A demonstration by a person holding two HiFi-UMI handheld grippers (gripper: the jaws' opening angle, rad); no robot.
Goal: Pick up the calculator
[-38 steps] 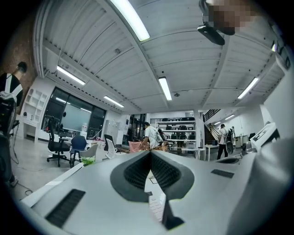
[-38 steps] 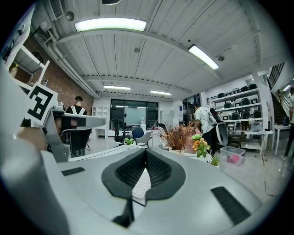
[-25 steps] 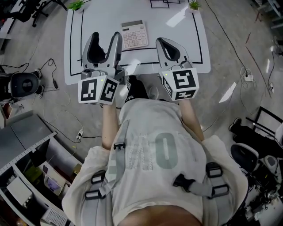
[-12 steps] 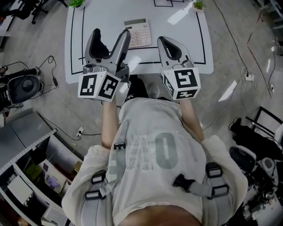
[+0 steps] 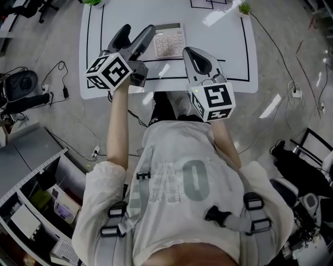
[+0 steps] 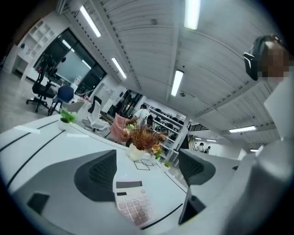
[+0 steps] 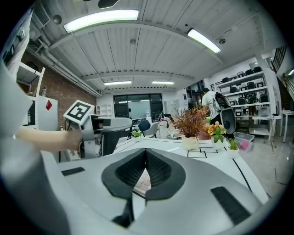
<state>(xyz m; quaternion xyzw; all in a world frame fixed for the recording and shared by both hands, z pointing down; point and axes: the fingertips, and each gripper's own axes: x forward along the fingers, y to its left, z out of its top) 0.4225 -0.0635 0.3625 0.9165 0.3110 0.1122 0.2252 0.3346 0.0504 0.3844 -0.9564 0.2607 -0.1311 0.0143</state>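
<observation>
The calculator is light grey with pale keys and lies flat on the white table, near the middle. My left gripper reaches over the table just left of it. Its jaws stand wide open with nothing between them. In the left gripper view the calculator lies low between the two dark pads, a little ahead of them and untouched. My right gripper hovers just right of the calculator, shut and empty. In the right gripper view a patch of calculator keys shows below the closed tips.
Black lines frame the table top. A small green plant stands at the far right corner and another at the far left. A pot of dried flowers stands further back. Cables and chairs surround the table on the floor.
My left gripper has moved forward over the table beside the calculator, rolled, and its jaws have spread wider. My right gripper has edged forward, still shut.
</observation>
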